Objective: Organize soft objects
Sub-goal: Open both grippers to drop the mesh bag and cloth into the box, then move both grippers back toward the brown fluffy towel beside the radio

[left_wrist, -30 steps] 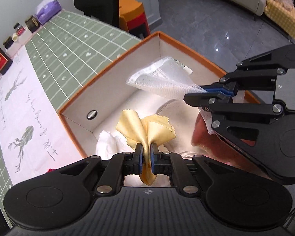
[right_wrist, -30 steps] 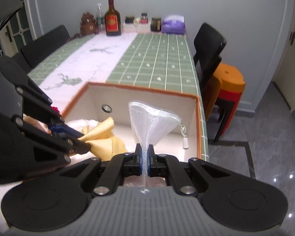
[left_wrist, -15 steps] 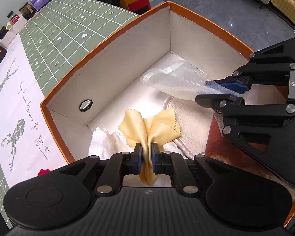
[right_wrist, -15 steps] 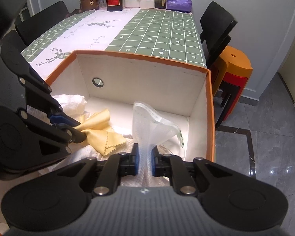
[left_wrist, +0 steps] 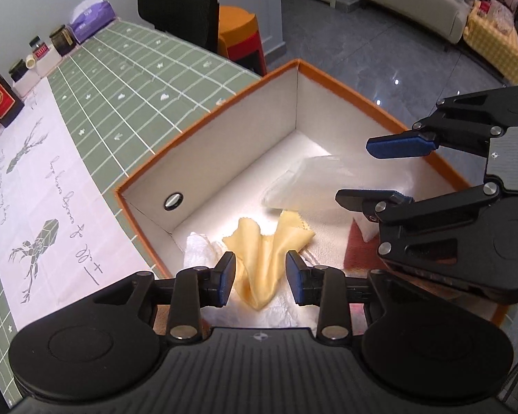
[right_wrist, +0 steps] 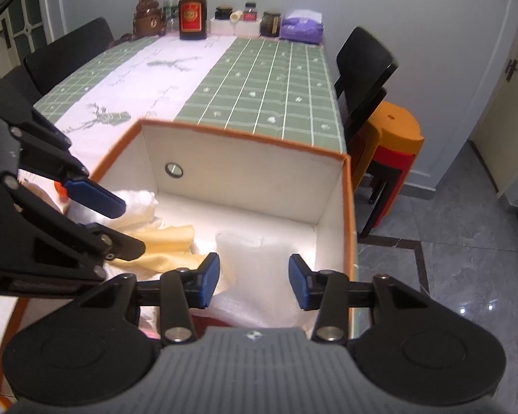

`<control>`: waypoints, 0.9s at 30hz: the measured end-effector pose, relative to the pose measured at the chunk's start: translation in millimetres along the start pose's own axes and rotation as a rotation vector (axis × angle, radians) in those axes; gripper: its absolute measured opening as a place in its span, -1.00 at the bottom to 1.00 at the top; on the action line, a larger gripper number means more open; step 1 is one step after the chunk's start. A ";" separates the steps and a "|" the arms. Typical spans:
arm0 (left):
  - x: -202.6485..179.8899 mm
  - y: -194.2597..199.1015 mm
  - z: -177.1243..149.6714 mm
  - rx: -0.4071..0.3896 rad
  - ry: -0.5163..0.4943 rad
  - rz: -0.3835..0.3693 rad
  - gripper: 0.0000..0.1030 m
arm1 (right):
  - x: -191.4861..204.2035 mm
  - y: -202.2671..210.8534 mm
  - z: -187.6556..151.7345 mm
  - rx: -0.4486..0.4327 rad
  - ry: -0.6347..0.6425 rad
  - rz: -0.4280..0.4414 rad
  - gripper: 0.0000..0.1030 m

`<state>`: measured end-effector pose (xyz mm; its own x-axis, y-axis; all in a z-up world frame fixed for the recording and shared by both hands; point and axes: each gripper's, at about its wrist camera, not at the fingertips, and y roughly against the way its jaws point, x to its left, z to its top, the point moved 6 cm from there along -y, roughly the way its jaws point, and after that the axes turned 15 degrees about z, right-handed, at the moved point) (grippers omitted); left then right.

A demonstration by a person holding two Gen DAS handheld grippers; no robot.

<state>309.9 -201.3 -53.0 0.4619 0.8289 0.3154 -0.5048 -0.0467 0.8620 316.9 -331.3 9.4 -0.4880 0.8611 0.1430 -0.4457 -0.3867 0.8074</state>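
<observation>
An orange-rimmed box (left_wrist: pixel 203 127) (right_wrist: pixel 245 132) with white walls sits at the table's corner. Inside it lies a yellow cloth (left_wrist: pixel 262 258) (right_wrist: pixel 162 245) on white fabric. My left gripper (left_wrist: pixel 260 282) hangs over it, jaws opening, the cloth loose between the pads and untouched. A white mesh pouch (left_wrist: pixel 304 186) (right_wrist: pixel 255 265) rests in the box's right part. My right gripper (right_wrist: pixel 254 284) is above it, jaws opening, the pouch free of the pads. Each gripper shows in the other's view: the right gripper (left_wrist: pixel 390 169), the left gripper (right_wrist: pixel 121 224).
A crumpled white cloth (left_wrist: pixel 198 250) and a reddish item (left_wrist: pixel 357 252) also lie in the box. The green checked tablecloth (right_wrist: pixel 269 79) carries a bottle (right_wrist: pixel 191 10), jars and a purple tissue pack (right_wrist: pixel 302 27) at its far end. A black chair (right_wrist: pixel 362 69) and orange stools (right_wrist: pixel 393 138) stand beside the table.
Both grippers dipped into the box, then let go: the yellow cloth and the mesh pouch now lie in the box, and both pairs of jaws have spread apart.
</observation>
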 end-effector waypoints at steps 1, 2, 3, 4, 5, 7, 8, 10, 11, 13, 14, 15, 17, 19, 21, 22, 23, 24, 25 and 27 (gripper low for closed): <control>2.6 7.5 -2.3 -0.019 0.005 -0.003 -0.22 | 2.4 5.7 1.0 -0.013 -0.001 -0.005 -0.13; 6.3 15.5 -5.2 -0.041 0.014 -0.006 -0.22 | 5.6 11.7 1.8 -0.027 -0.002 -0.009 -0.12; 10.6 23.3 -8.9 -0.061 0.024 -0.009 -0.22 | 10.4 18.4 2.9 -0.046 0.000 -0.012 -0.08; 14.5 30.7 -14.0 -0.081 0.035 -0.013 -0.22 | 15.6 25.0 3.4 -0.066 0.004 -0.013 -0.03; 19.0 37.9 -20.1 -0.101 0.050 -0.017 -0.22 | 21.1 30.7 3.3 -0.085 0.009 -0.014 0.00; 30.0 52.7 -32.4 -0.141 0.087 -0.017 -0.22 | 36.1 41.6 1.9 -0.127 0.018 -0.013 0.12; 35.2 59.6 -38.9 -0.163 0.113 -0.012 -0.22 | 43.9 46.1 0.9 -0.148 0.020 -0.005 0.15; 43.5 75.1 -53.8 -0.204 0.166 -0.018 -0.22 | 63.4 54.4 -1.4 -0.188 0.026 0.029 0.18; 46.9 82.3 -60.7 -0.226 0.188 -0.020 -0.22 | 74.4 57.8 -3.2 -0.207 0.030 0.047 0.18; 49.9 96.1 -75.6 -0.276 0.202 0.002 -0.22 | 96.3 63.0 -7.0 -0.240 0.041 0.082 0.20; 51.0 102.4 -82.8 -0.302 0.211 0.020 -0.22 | 107.2 65.3 -9.4 -0.256 0.046 0.098 0.21; 52.0 108.1 -90.4 -0.326 0.221 0.041 -0.24 | 118.9 67.1 -12.5 -0.272 0.053 0.115 0.29; 54.9 117.1 -106.5 -0.367 0.248 0.101 -0.26 | 138.9 68.9 -19.3 -0.297 0.069 0.130 0.29; 57.8 122.6 -125.5 -0.400 0.280 0.151 -0.26 | 157.7 70.0 -27.5 -0.321 0.088 0.143 0.32; 59.9 122.4 -144.3 -0.400 0.323 0.167 -0.26 | 174.4 69.8 -36.9 -0.340 0.099 0.151 0.32; 61.0 120.5 -153.4 -0.393 0.347 0.164 -0.26 | 182.3 68.9 -41.5 -0.346 0.106 0.153 0.32; 63.3 118.5 -163.5 -0.385 0.374 0.157 -0.26 | 190.8 67.4 -46.7 -0.353 0.113 0.152 0.32; 65.6 115.5 -175.2 -0.374 0.400 0.153 -0.26 | 197.8 65.9 -51.3 -0.358 0.120 0.151 0.32; 66.7 111.7 -185.0 -0.364 0.421 0.155 -0.26 | 205.7 64.2 -56.4 -0.364 0.129 0.153 0.32; 69.0 104.0 -205.2 -0.345 0.458 0.170 -0.26 | 220.0 59.8 -66.9 -0.371 0.138 0.158 0.33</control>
<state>139.7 -34.5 -23.1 0.0312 0.9852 0.1684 -0.7874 -0.0796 0.6113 132.7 -187.1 50.8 -0.6564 0.7394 0.1499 -0.5851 -0.6244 0.5175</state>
